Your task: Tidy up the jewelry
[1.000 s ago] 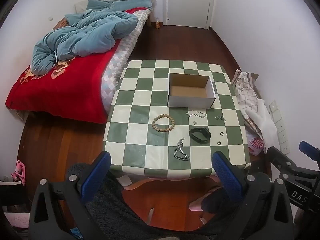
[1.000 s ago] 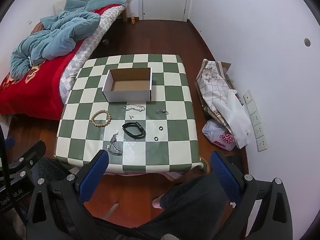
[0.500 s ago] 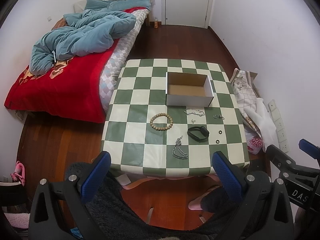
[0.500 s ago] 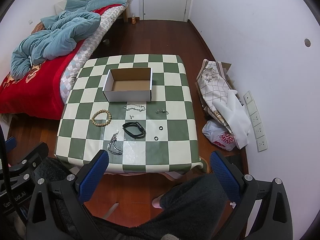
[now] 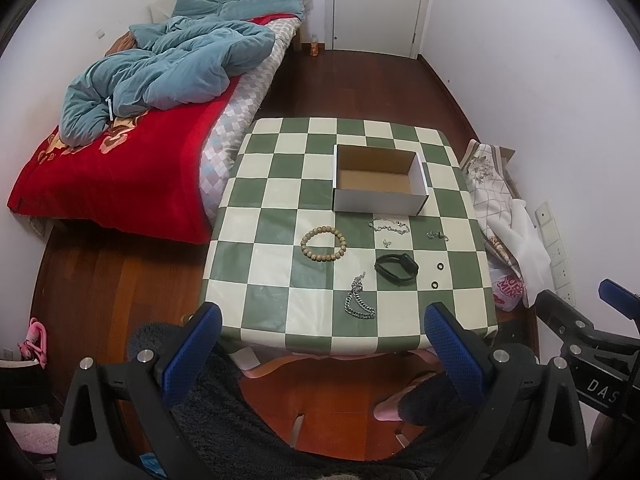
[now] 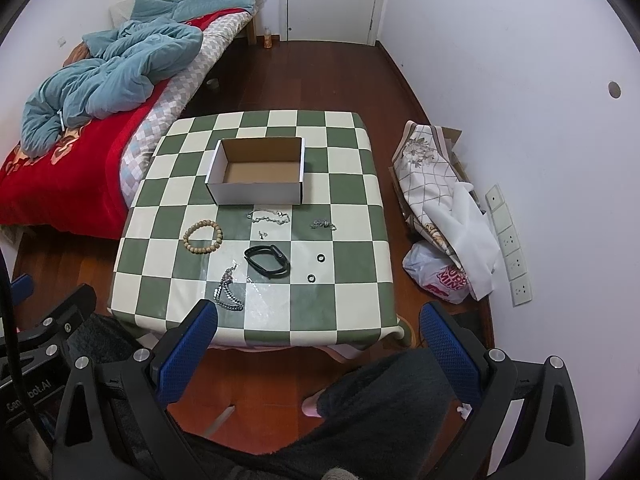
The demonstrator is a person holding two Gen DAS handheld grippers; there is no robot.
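Covering the counter (image 5: pixel 276 184) is a glossy cloth of green and cream squares, its sheen catching light near the front edge. An open rectangular cardboard box (image 5: pixel 380 202), white outside and raw brown inside, sits toward the far side with nothing in it. Just in front of it lie the pieces: a ring of round wooden beads, the bead bracelet (image 5: pixel 323 239); a fine silver chain (image 5: pixel 389 226) in a loose squiggle; a small silver clasp piece (image 5: pixel 437 235); a smooth black wristband (image 5: pixel 396 267) curled in an oval; two tiny dark rings (image 5: pixel 437 275); and a heavy curb-link chain (image 5: pixel 358 299) nearest the front. Both grippers hang short of the counter, well apart from everything: the left gripper (image 5: pixel 320 354) and right gripper (image 6: pixel 320 350) each hold their blue, dimpled pads spread wide, gripping nothing.
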